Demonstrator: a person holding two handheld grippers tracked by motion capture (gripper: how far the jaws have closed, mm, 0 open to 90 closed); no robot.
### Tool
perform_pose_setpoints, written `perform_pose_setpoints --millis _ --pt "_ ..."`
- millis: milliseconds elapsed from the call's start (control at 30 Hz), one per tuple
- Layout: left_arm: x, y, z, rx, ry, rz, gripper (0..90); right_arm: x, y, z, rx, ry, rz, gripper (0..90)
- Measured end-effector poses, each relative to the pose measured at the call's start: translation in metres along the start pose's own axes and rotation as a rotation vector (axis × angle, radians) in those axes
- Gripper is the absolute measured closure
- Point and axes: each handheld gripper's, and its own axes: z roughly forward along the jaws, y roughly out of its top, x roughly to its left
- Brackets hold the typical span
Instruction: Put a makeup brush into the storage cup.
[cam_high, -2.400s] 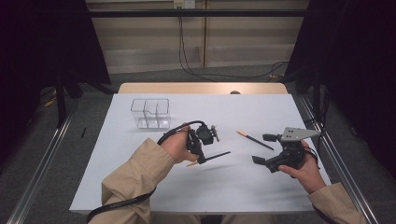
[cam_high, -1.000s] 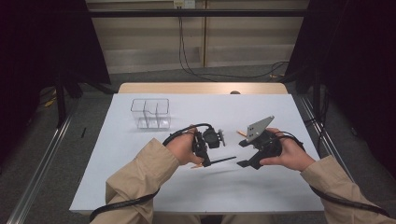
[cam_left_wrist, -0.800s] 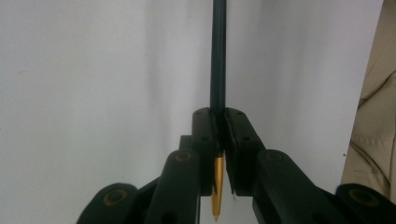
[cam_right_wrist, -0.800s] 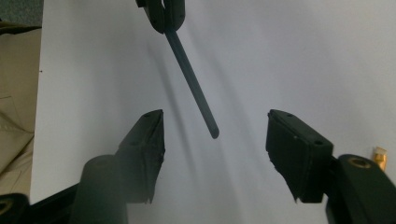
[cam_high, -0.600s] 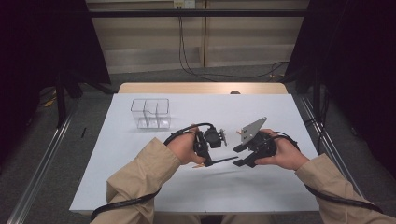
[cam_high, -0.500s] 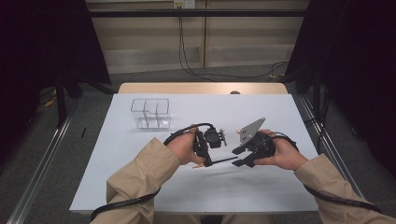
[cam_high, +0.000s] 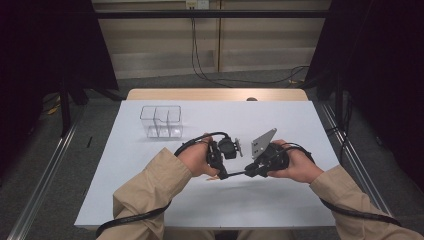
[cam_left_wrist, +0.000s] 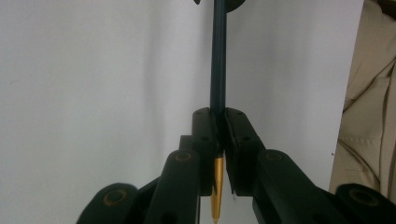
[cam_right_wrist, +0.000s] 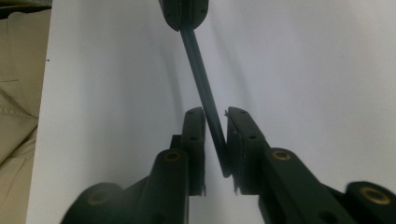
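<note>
A dark teal pencil (cam_high: 236, 174) with a golden-orange tip (cam_left_wrist: 216, 196) hangs level above the white table between my two hands. My left gripper (cam_high: 223, 175) is shut on it near the tip end, and in the left gripper view both pads (cam_left_wrist: 220, 119) clamp the shaft (cam_left_wrist: 218, 60). My right gripper (cam_high: 251, 173) faces it from the right, and its jaws have just been closing around the pencil's free end (cam_right_wrist: 219, 149). The shaft leans on one pad (cam_right_wrist: 232, 154), with a slit of daylight beside the other. The left gripper's jaws (cam_right_wrist: 183, 11) show at the top of the right gripper view.
A clear plastic organiser box (cam_high: 161, 121) with compartments stands at the back left of the white table (cam_high: 300, 125). Beige sleeves (cam_high: 150, 190) come in from the front edge. A cable (cam_high: 350, 212) trails from each gripper. Dark floor and rails flank the table.
My right hand has come left until its jaws surround the free end of the pencil, and the jaws have narrowed. My left hand and the pencil have stayed put.
</note>
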Motion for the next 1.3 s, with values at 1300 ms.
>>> perform_pose_setpoints --millis 1300 --pt "0.004 0.004 -0.015 -0.092 -0.049 -0.001 83.2 0.005 -0.003 0.009 0.011 0.032 -0.028 84.0"
